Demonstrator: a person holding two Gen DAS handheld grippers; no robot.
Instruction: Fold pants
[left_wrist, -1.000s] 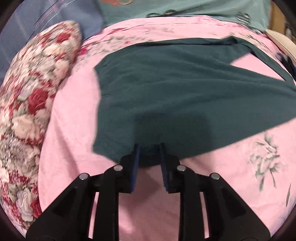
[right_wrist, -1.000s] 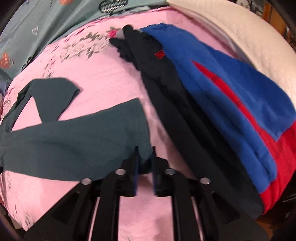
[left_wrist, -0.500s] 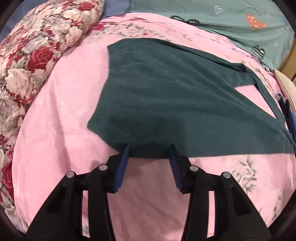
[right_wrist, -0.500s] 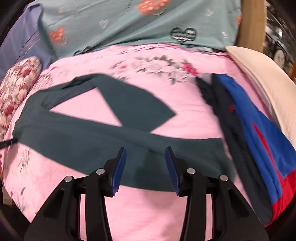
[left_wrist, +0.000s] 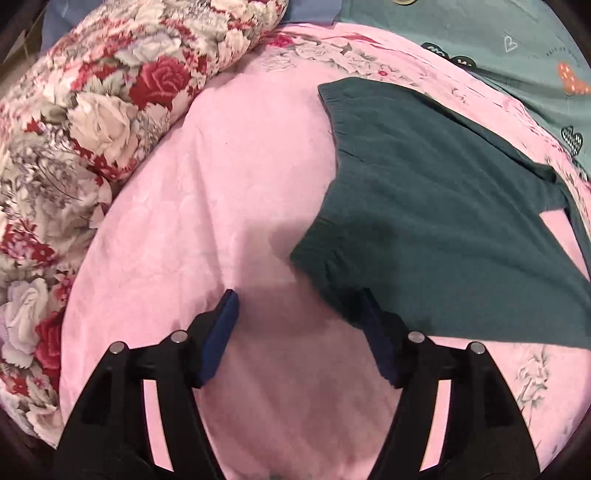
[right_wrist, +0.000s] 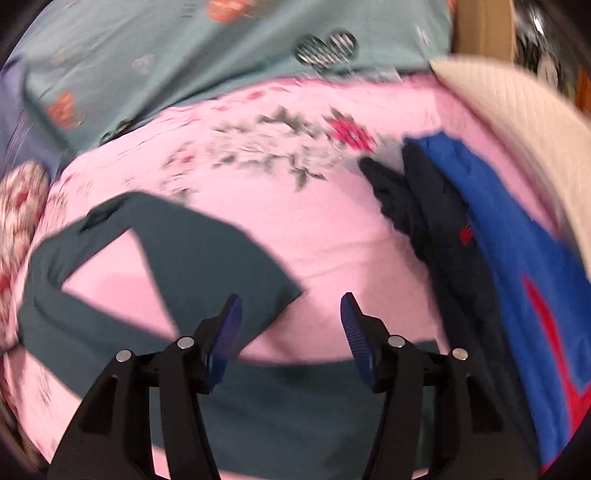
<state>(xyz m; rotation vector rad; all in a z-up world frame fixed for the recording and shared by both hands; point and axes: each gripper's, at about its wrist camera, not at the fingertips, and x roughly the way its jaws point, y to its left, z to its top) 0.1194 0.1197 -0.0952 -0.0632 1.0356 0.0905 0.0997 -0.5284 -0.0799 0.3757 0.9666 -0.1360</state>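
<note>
Opening over the pink floral bedspread (left_wrist: 229, 206), both grippers (left_wrist: 299, 325) (right_wrist: 291, 332) grasp nothing; the dark teal knit pants (left_wrist: 443, 229) lie flat, waistband nearest the left fingers (left_wrist: 221, 325), legs stretching rightward.

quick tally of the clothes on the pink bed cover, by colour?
Dark green: 1, the pants, spread flat with the legs apart
Dark navy: 1, a garment lying at the right edge
Blue and red: 1, a garment next to the navy one, overlapping it
Total: 3
All lie on the bed cover.
</note>
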